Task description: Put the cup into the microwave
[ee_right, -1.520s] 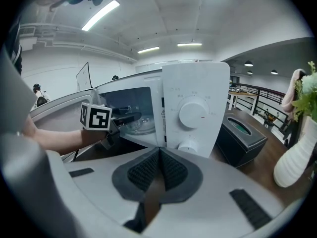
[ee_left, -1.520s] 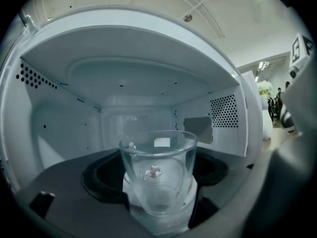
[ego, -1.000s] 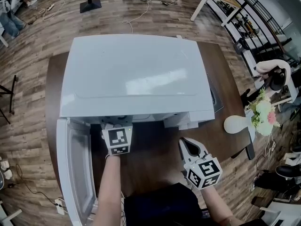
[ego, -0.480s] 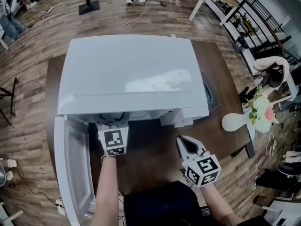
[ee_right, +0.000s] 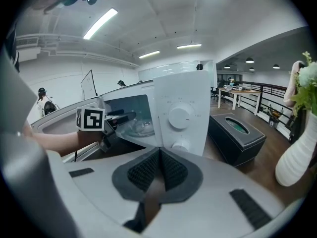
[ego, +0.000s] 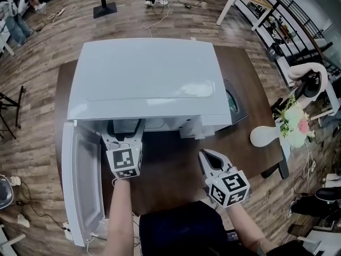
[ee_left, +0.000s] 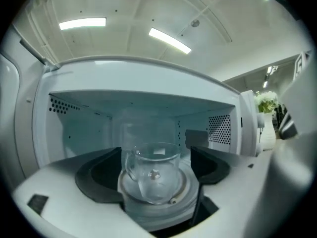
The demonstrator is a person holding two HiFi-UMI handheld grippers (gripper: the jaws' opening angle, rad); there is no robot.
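A wood-plank floor [ego: 32, 89] runs round the dark table [ego: 176, 180], which has open top at its near side between the two grippers. The microwave [ego: 149, 79] fills the far side, and its door [ego: 80, 185] hangs open along the left edge. A dark tissue box [ego: 235, 106] and a white vase [ego: 265, 137] stand to the right. Inside the microwave, the glass cup [ee_left: 152, 175] stands upright on the turntable [ee_left: 184, 195]. The left gripper [ego: 123, 131], at the cavity mouth, has just been opening its jaws. They stand wide either side of the cup, with the pads clear of it. The right gripper [ego: 208, 156] is pressed together on nothing.
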